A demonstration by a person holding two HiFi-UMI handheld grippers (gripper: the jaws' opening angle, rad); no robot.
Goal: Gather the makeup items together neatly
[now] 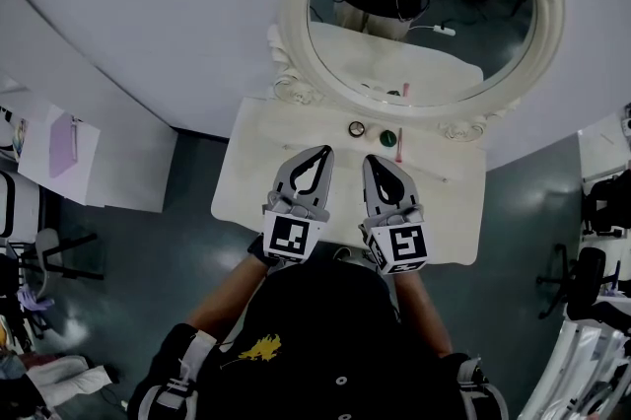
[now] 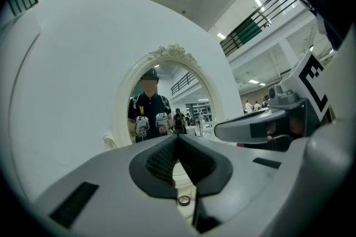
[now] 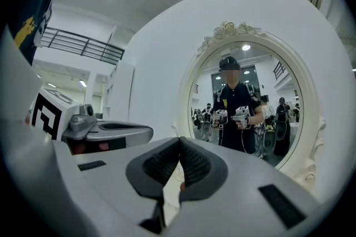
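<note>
Under the mirror [image 1: 293, 19], at the table's far edge: a round dark-rimmed pot [image 1: 356, 128], a green-topped pot [image 1: 387, 138] at its 4 o'clock, and a pink stick [image 1: 399, 144] just beside the green one, lying roughly 12-to-6.
Possible fourth item: a thin pale stick [image 1: 434, 174] at 4 o'clock of the pink one. It is too faint to name and may be a pencil.
Grouping: the three sure items sit near one another, apart and not lined up. That fits a loose scatter yet to be tidied, or a cluster already drawn in.
Left gripper [image 1: 322, 152]: jaws closed tip to tip with nothing between them. You hold it level over the table's near half, with the dark-rimmed pot ahead at 1 o'clock.
Right gripper [image 1: 372, 160]: also closed and empty, at the left one's 3 o'clock. The green pot is ahead at 12 to 1 o'clock.
Why held so: both sit side by side, short of the items, so neither nudges them. It reads as a rest pose.
Table [image 1: 246, 181]: white and narrow. With the items at the back, the front is free for your hands.
</note>
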